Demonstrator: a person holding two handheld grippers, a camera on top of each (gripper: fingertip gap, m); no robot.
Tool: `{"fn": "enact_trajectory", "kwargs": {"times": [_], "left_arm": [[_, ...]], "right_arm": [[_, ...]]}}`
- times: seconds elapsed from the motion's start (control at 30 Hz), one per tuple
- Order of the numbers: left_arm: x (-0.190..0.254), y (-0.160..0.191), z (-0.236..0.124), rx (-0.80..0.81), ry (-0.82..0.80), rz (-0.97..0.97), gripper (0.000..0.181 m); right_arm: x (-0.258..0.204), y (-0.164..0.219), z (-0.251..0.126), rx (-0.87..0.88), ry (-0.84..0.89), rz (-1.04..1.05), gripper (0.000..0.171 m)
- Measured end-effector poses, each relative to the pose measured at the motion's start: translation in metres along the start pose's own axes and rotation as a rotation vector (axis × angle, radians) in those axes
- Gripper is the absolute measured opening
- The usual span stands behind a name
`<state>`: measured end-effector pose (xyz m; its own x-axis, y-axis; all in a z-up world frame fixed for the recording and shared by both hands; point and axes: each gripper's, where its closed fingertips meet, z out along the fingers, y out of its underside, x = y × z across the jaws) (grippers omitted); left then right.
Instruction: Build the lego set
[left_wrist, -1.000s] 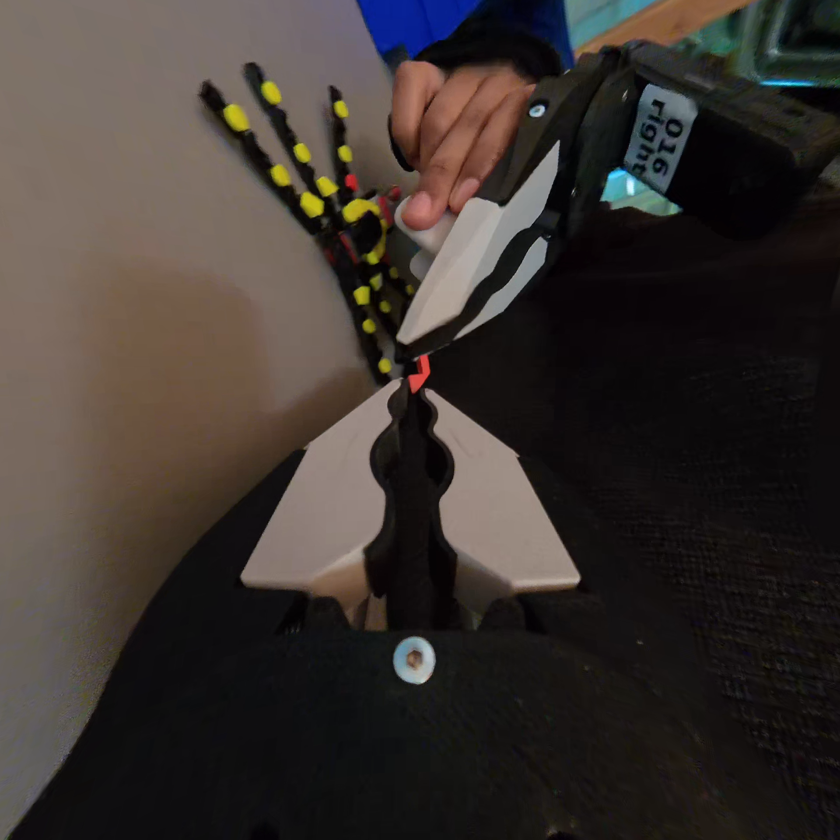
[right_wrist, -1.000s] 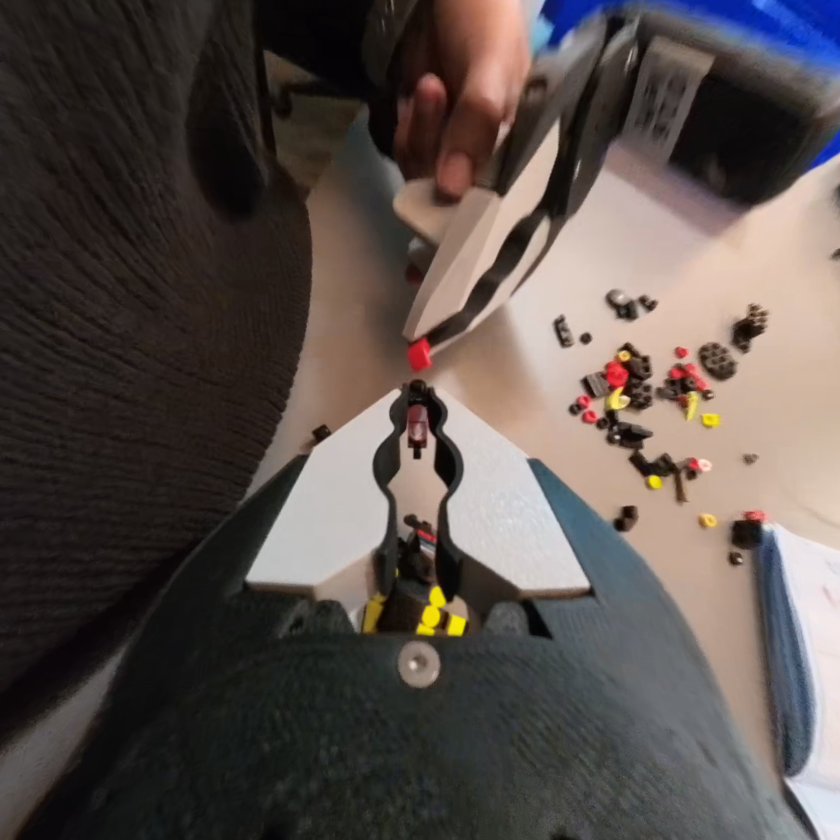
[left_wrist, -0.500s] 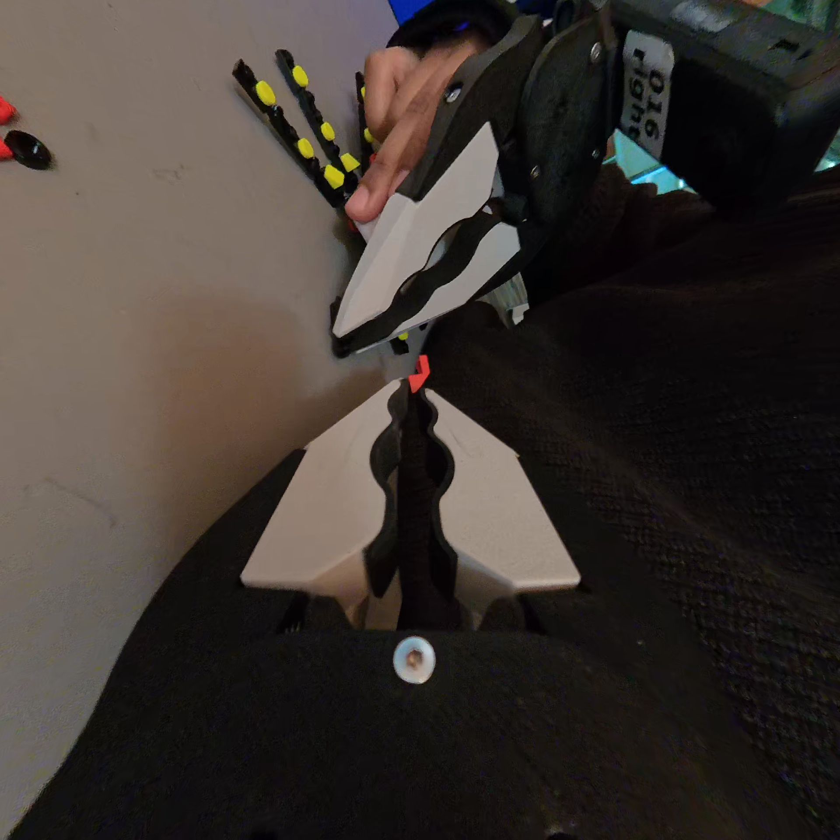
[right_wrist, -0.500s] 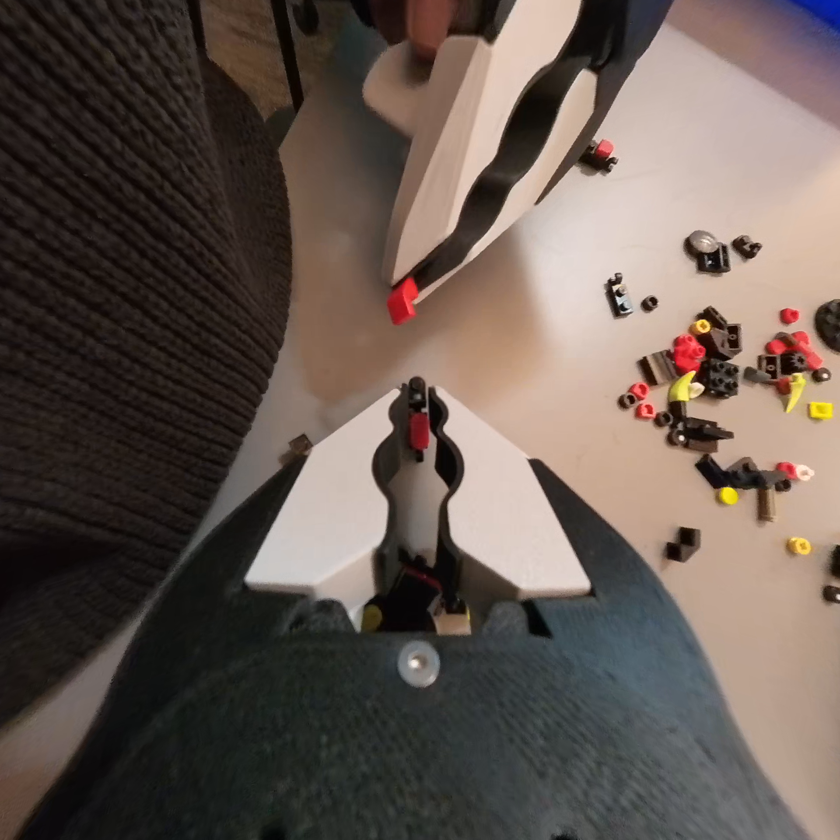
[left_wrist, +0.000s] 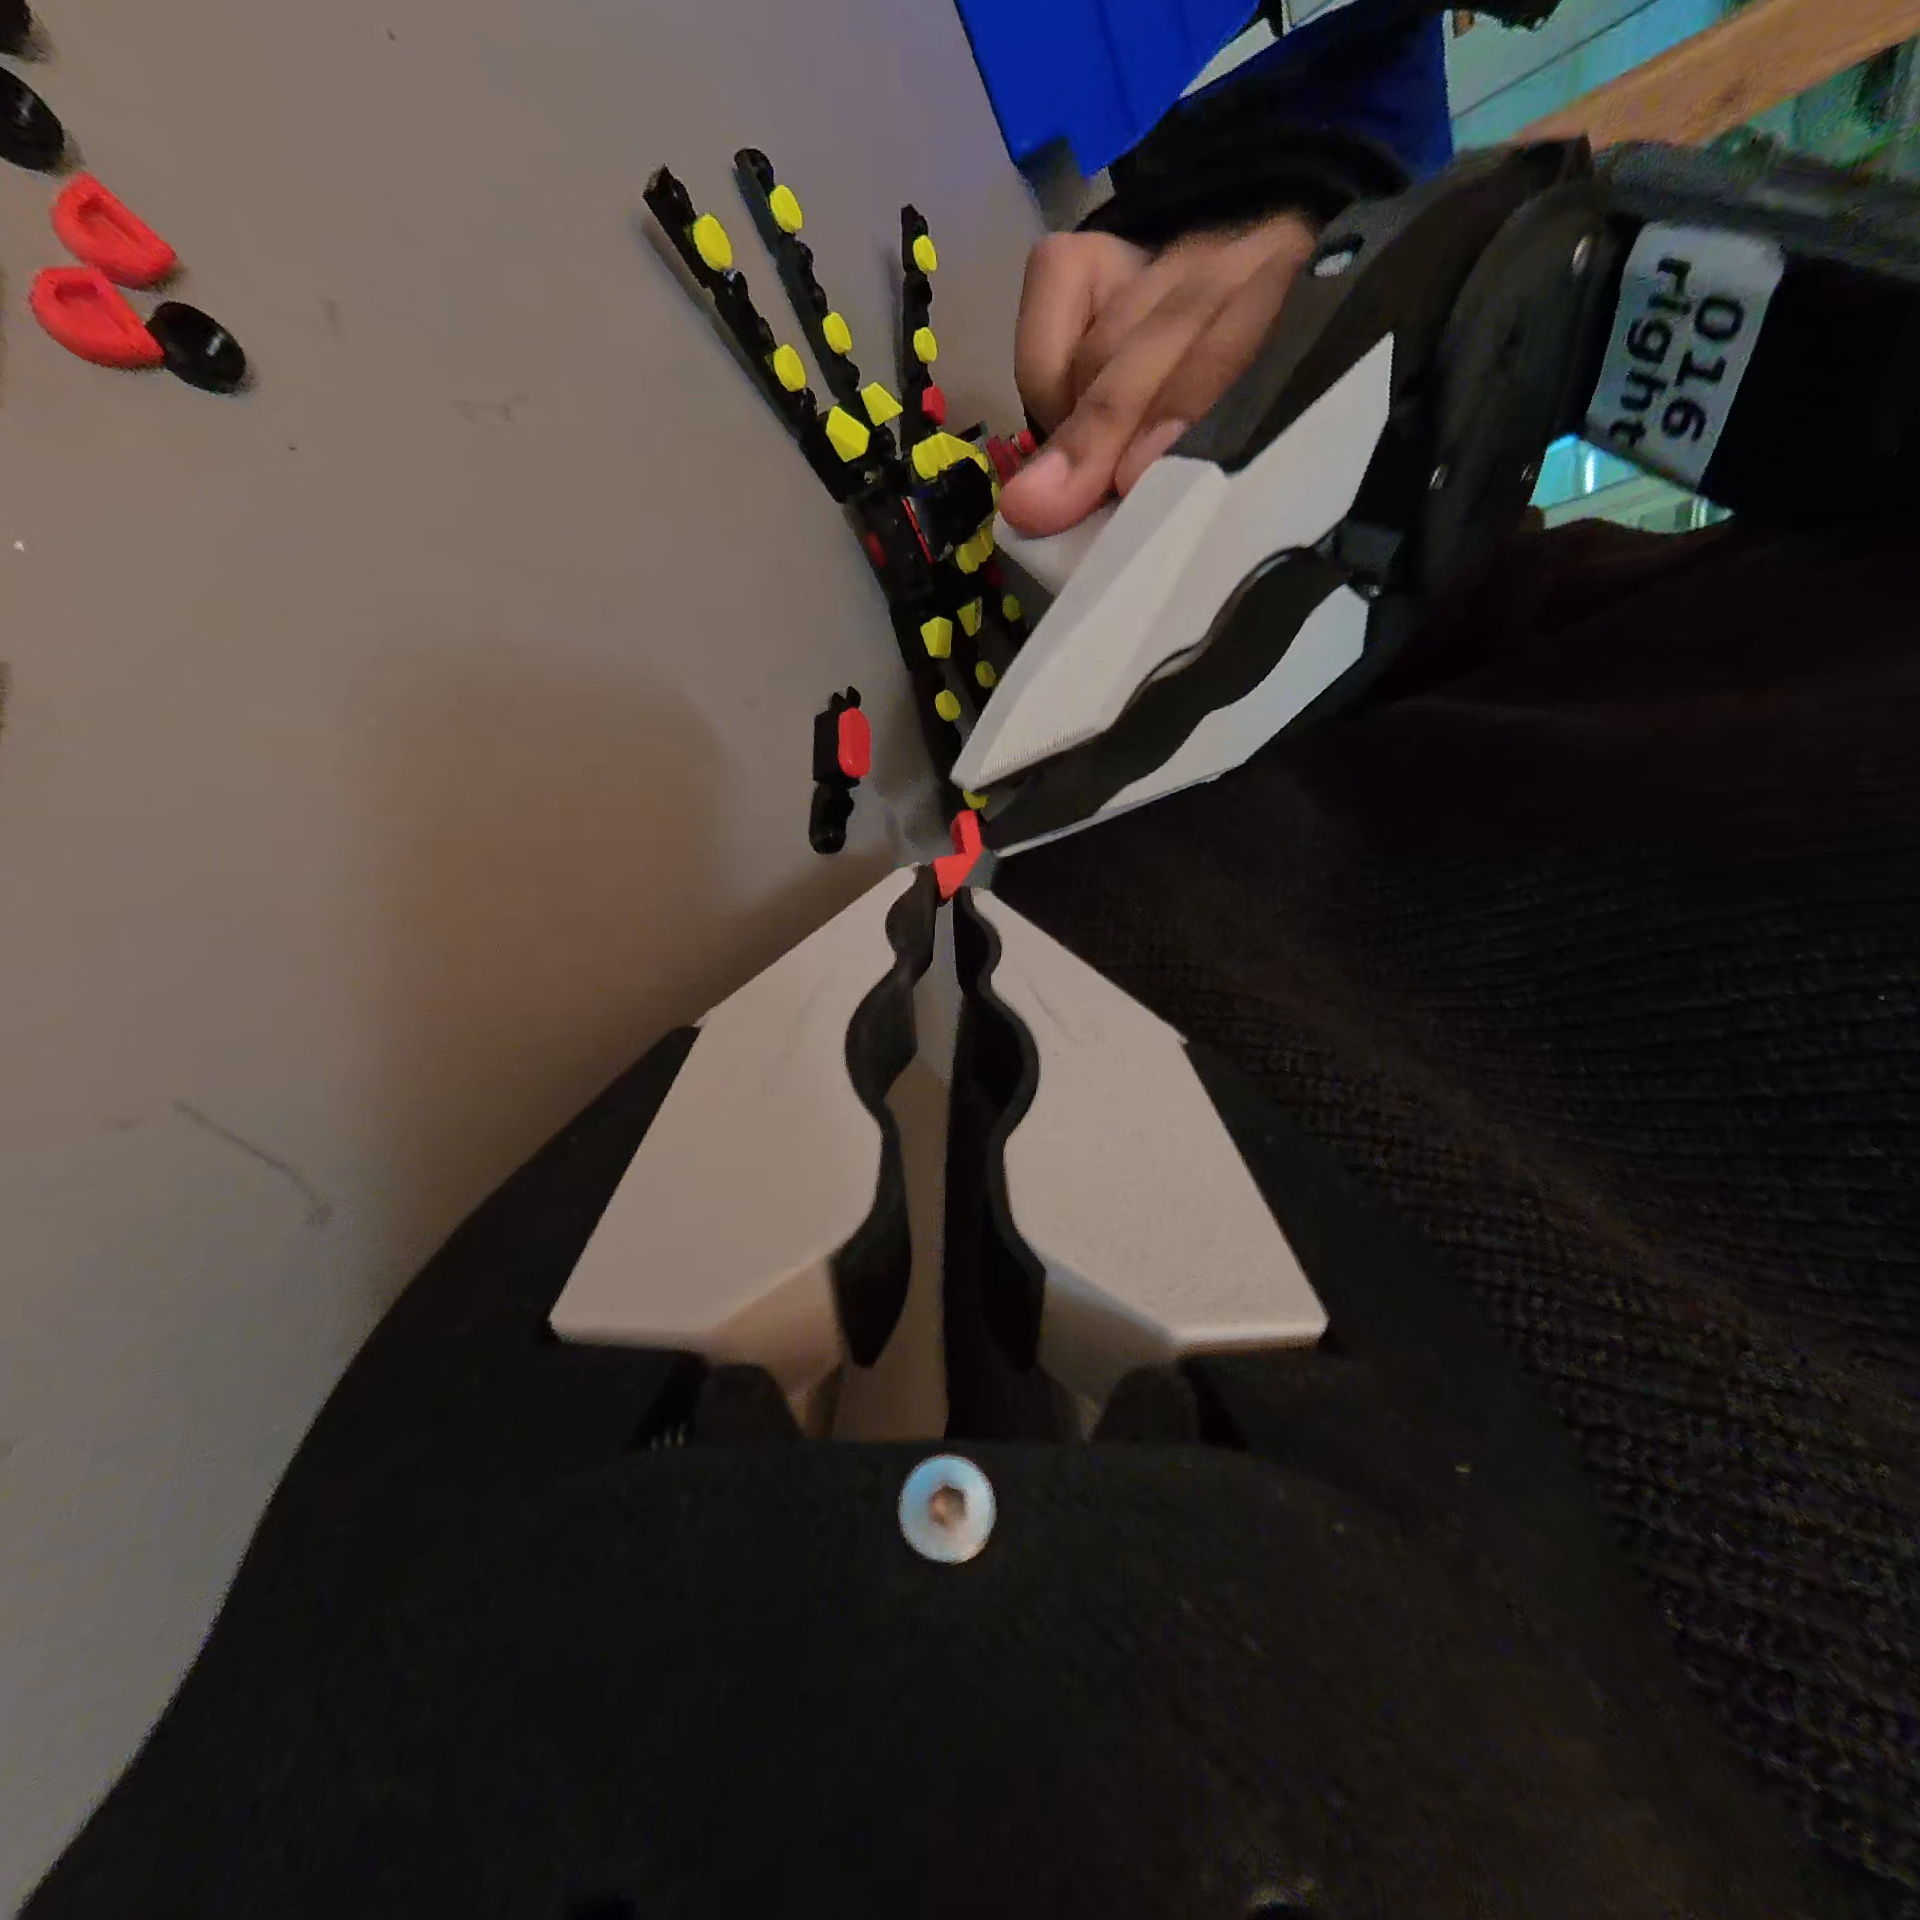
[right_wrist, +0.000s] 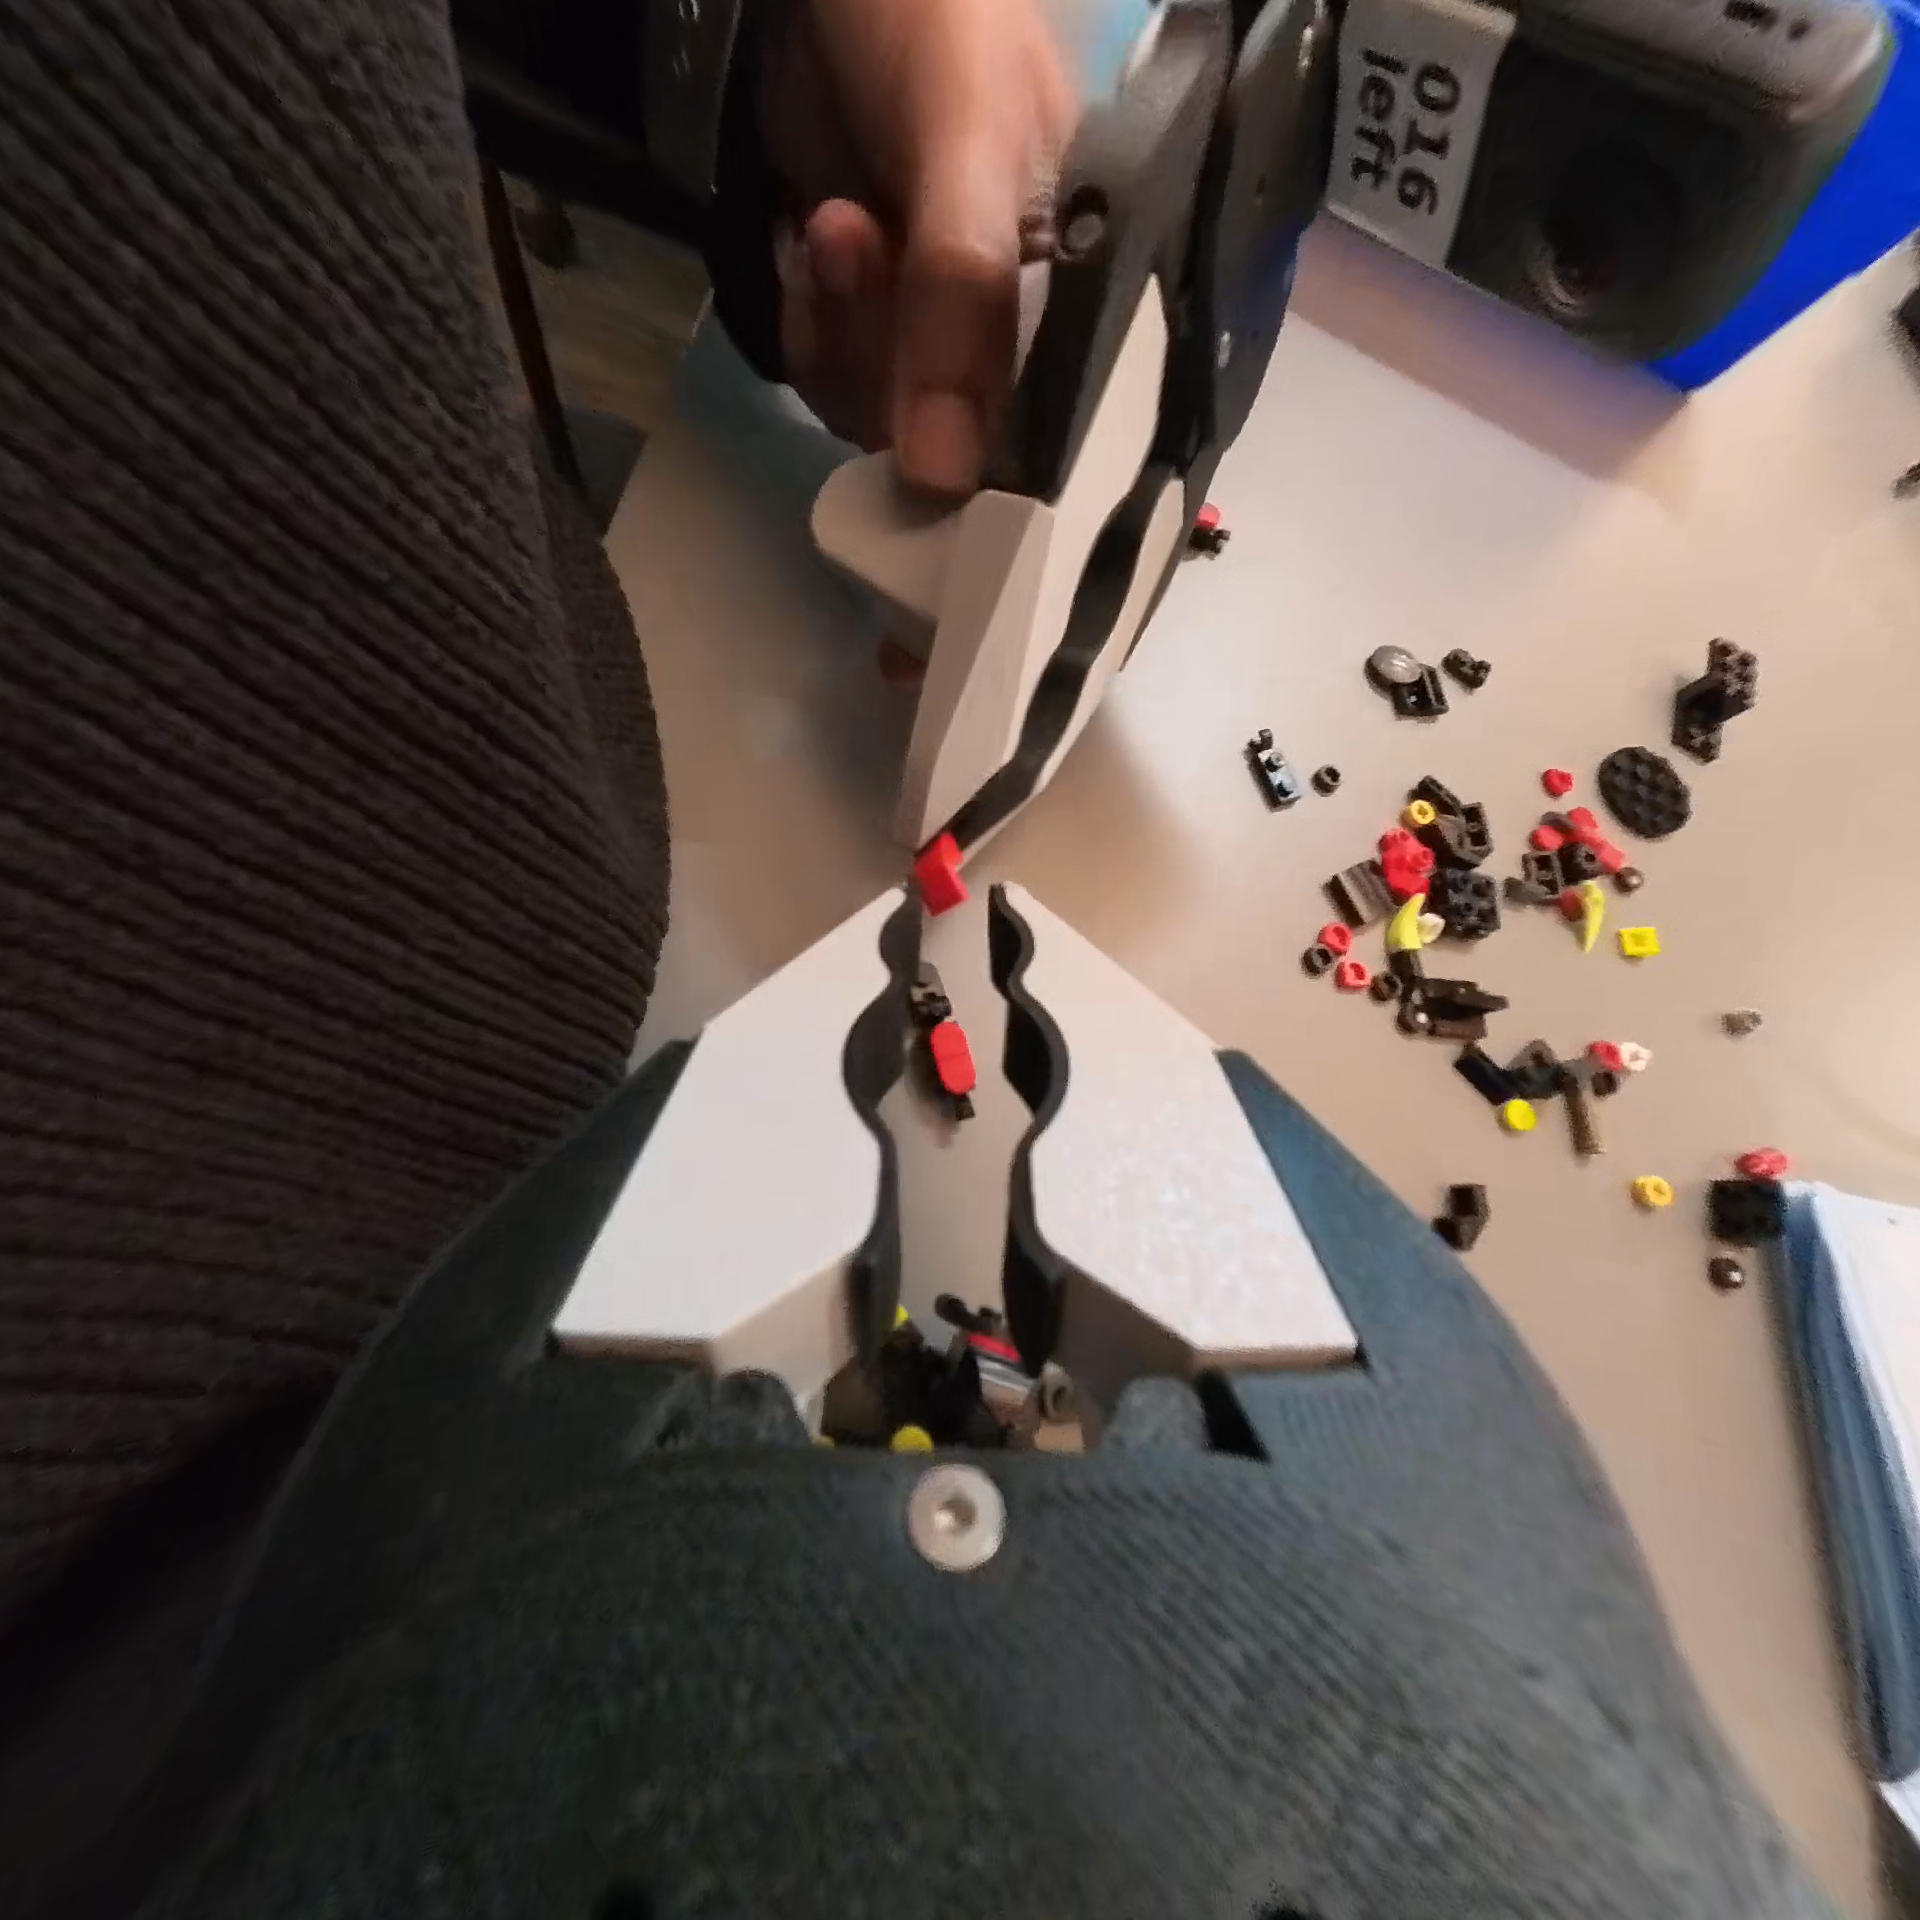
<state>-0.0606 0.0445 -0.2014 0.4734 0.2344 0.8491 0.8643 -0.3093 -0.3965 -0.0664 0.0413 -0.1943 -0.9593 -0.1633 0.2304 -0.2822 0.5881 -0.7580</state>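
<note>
My left gripper is shut on a small red brick that sticks out past its tips. In the right wrist view it comes down from above with the same brick. My right gripper is open, and the brick sits by its left fingertip. A small black-and-red piece shows between the open fingers with no pad touching it. It lies on the table in the left wrist view. The black spider-like model with yellow studs lies behind it.
A scatter of loose black, red and yellow pieces and a round black plate lie to the right. A blue-edged booklet is at the right edge. Red and black curved pieces lie far left. A person's dark knit garment is close by. Both grippers' tips are close together, under 4 cm apart. Left tips and right tips are each some 25 cm from the round black plate.
My right gripper has opened and the black-and-red piece it held now lies on the table. The two grippers have closed in again, bringing the red brick to the right fingertips.
</note>
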Motion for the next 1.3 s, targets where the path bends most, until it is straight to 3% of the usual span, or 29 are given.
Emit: {"fn": "enact_trajectory", "kwargs": {"times": [0.2, 0.33, 0.43, 0.9, 1.0, 1.1, 1.17, 1.23, 1.3], "left_arm": [[-0.001, -0.002, 0.0, 0.015, 0.03, -0.039, 0.0], [-0.005, -0.008, -0.004, 0.062, 0.023, -0.075, 0.0], [-0.007, -0.01, -0.005, 0.076, 0.025, -0.091, 0.0], [-0.004, -0.012, -0.002, 0.088, 0.009, -0.078, 0.0], [-0.003, -0.018, -0.005, 0.128, 0.008, -0.073, 0.0], [0.003, -0.032, -0.01, 0.218, 0.021, -0.051, 0.0], [0.011, -0.046, -0.016, 0.313, 0.027, 0.005, 0.0], [0.012, -0.06, -0.023, 0.407, -0.034, 0.081, 0.0], [0.015, -0.07, -0.03, 0.481, -0.119, 0.183, 0.0]], "right_arm": [[-0.002, 0.001, 0.005, -0.034, 0.017, -0.104, 0.011], [0.008, 0.002, 0.003, -0.104, 0.157, -0.406, 0.0], [0.013, 0.002, 0.004, -0.153, 0.236, -0.572, 0.006], [0.011, 0.001, 0.001, -0.188, 0.239, -0.598, 0.013], [0.025, 0.004, -0.005, -0.187, 0.301, -0.453, 0.018], [0.039, 0.015, -0.013, -0.186, 0.35, -0.144, 0.022], [0.043, 0.011, -0.017, -0.097, 0.362, 0.124, 0.017], [0.054, 0.004, -0.028, 0.037, 0.423, 0.394, 0.004], [0.06, -0.009, -0.037, 0.201, 0.431, 0.586, 0.003]]}}
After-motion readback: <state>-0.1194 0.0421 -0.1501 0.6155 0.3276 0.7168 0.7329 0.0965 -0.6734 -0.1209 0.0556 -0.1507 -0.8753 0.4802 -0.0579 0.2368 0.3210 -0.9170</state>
